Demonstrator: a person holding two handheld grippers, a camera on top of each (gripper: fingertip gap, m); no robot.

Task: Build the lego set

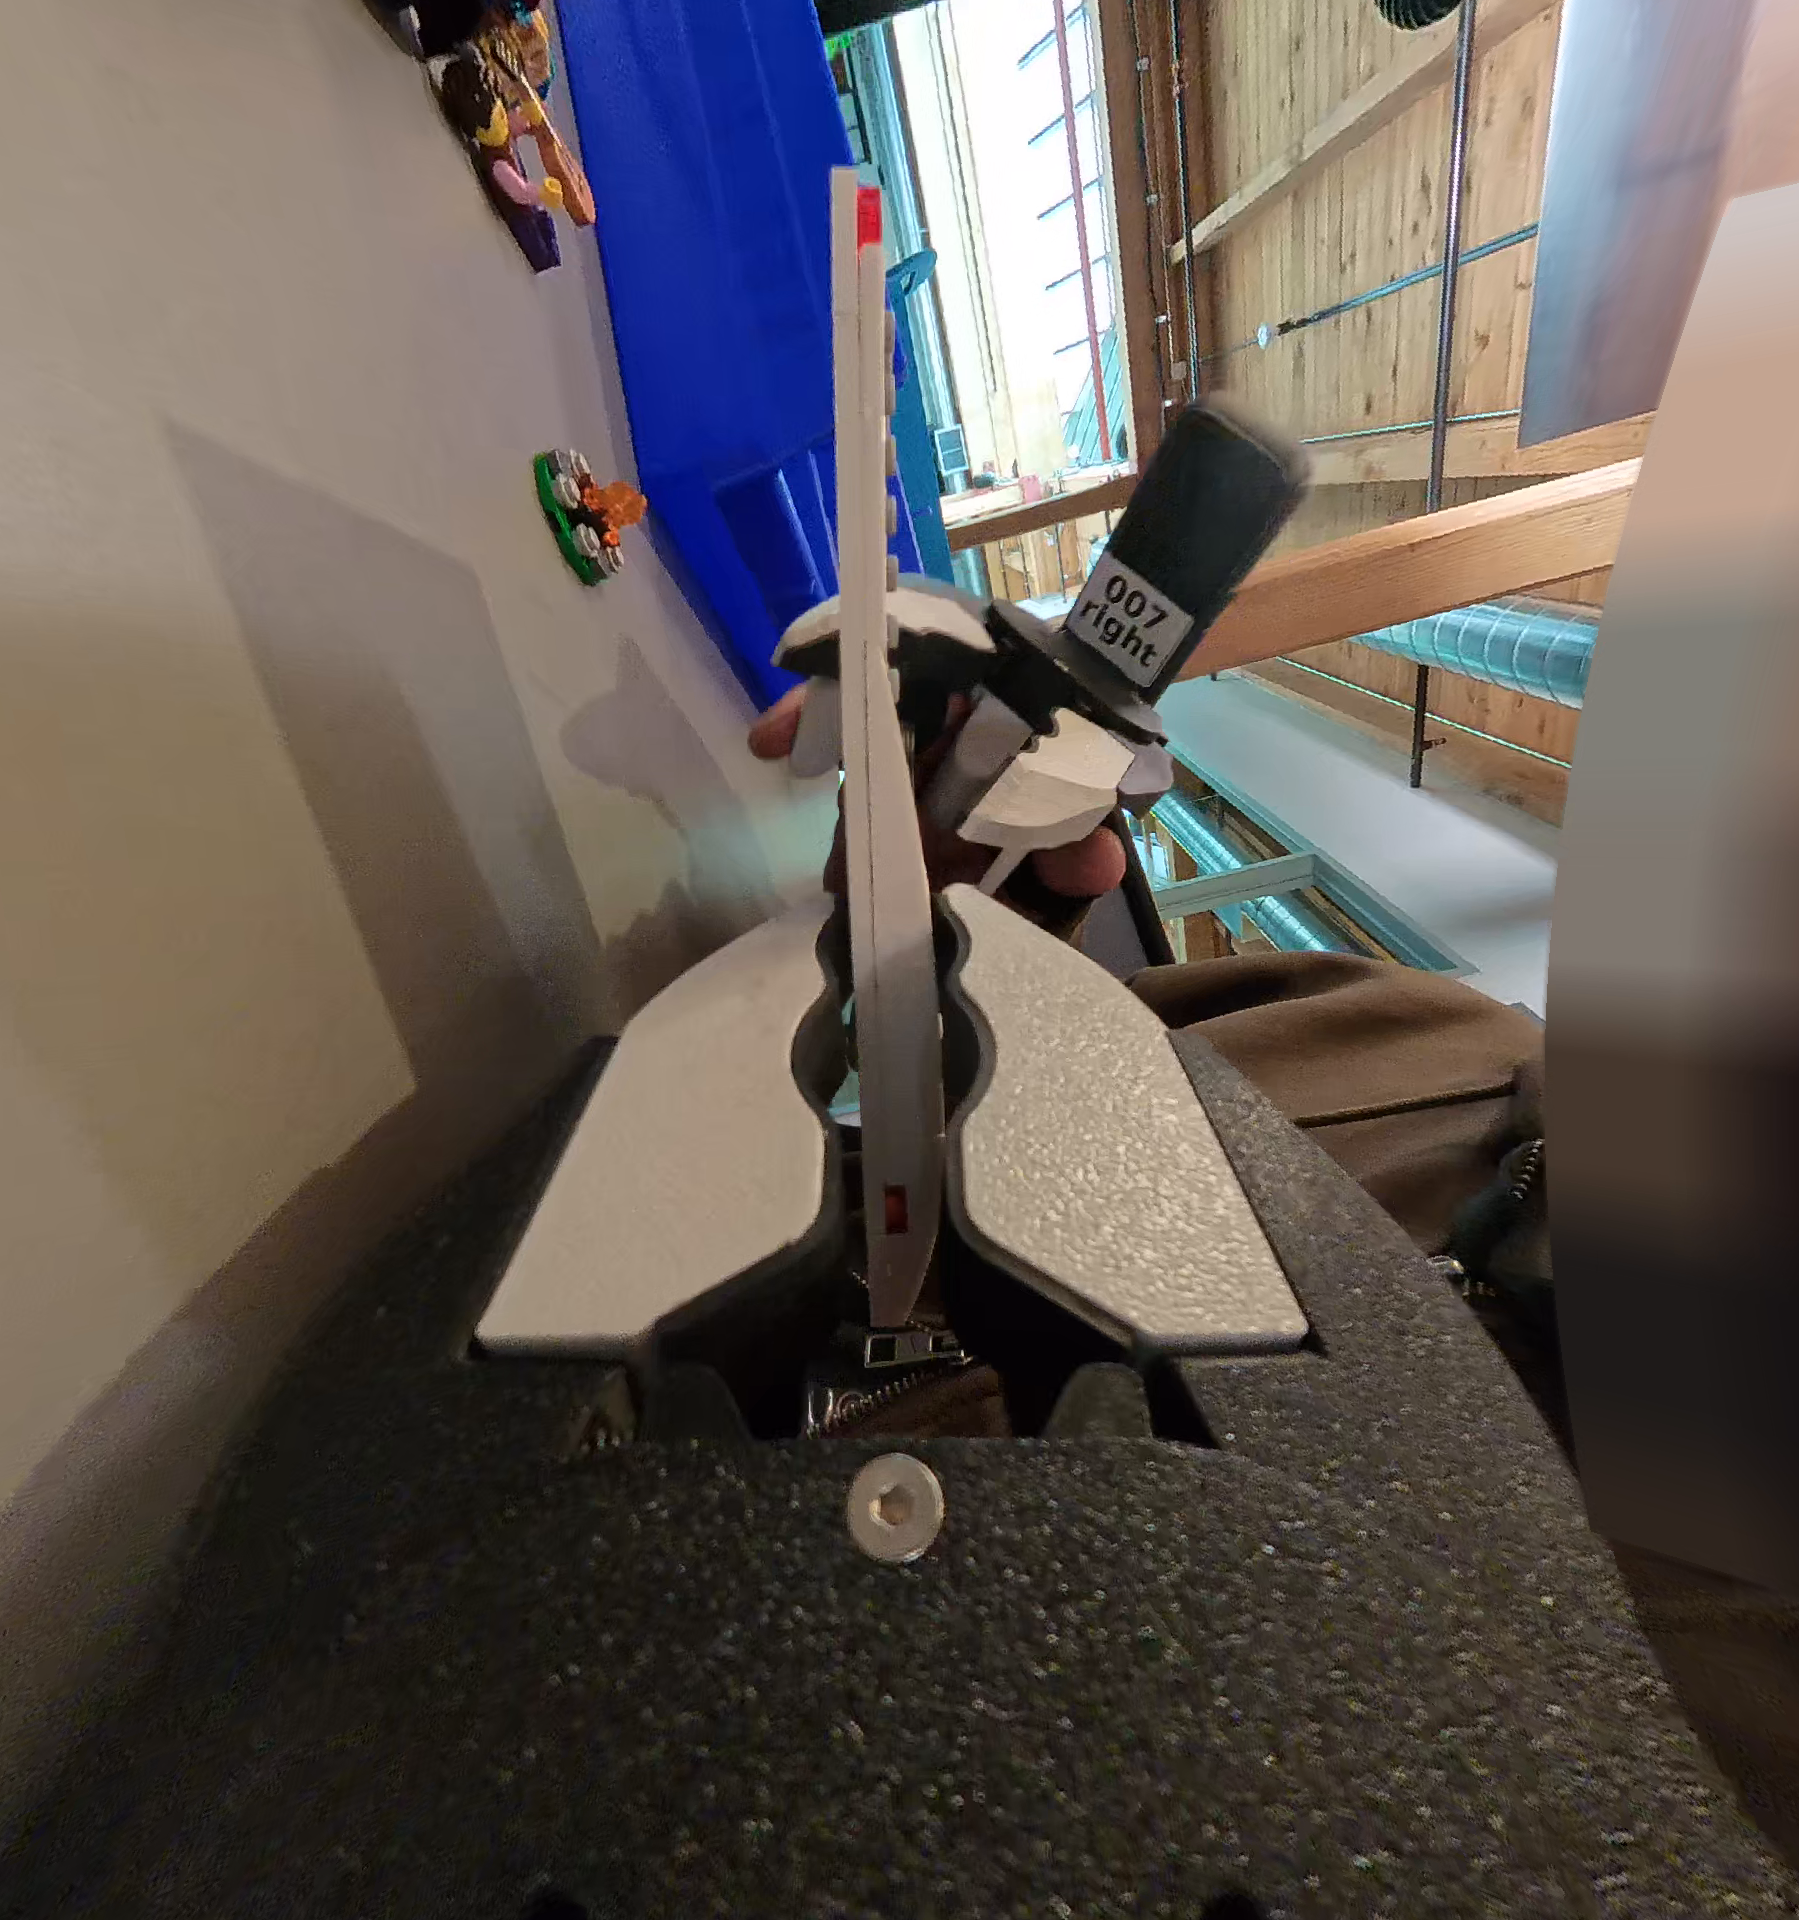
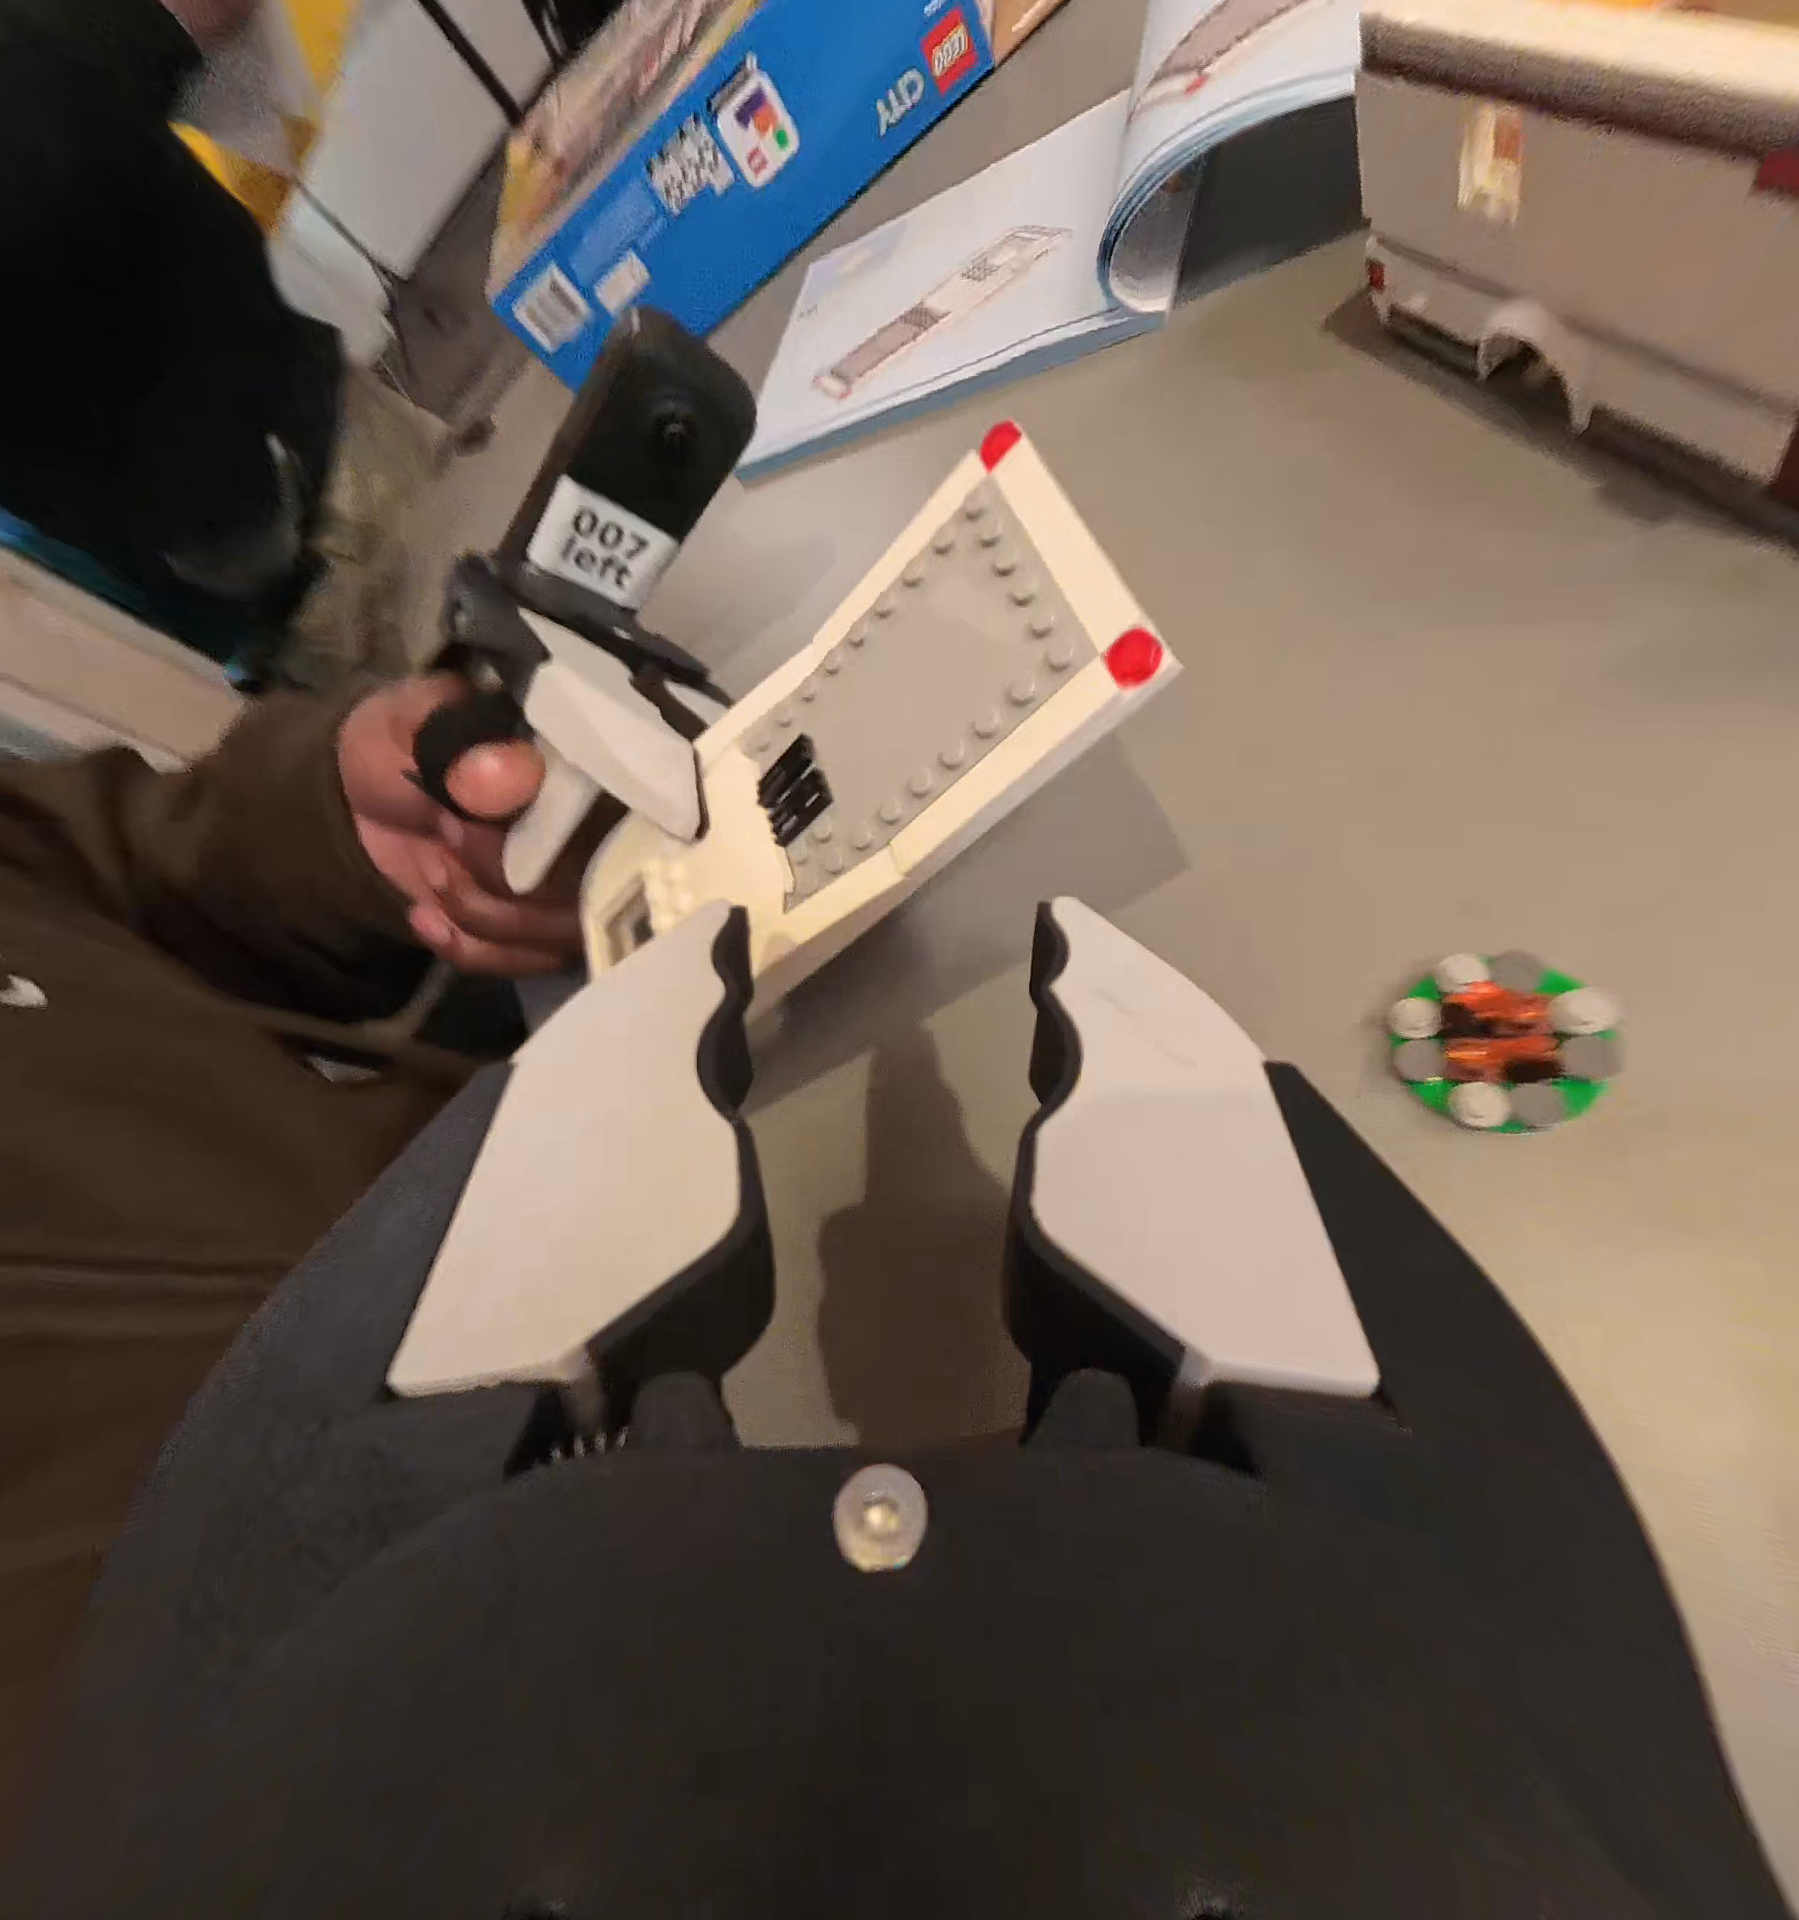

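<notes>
Flat white-and-grey studded brick panel (image 2: 936, 675)

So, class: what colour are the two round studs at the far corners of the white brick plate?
Red. The two round studs on the white brick plate show best in the right wrist view.

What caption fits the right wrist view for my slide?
Open right gripper hovers over the table beside a white brick plate held by the left gripper.

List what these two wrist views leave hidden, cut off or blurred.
- Brick plate: left wrist view shows only its edge.
- Gray vehicle model: right wrist view, motion-blurred, cut by the frame edge.
- Toy figures: left wrist view, small, blurred.
- Right hand-held gripper: left wrist view, partly behind the plate.
</notes>
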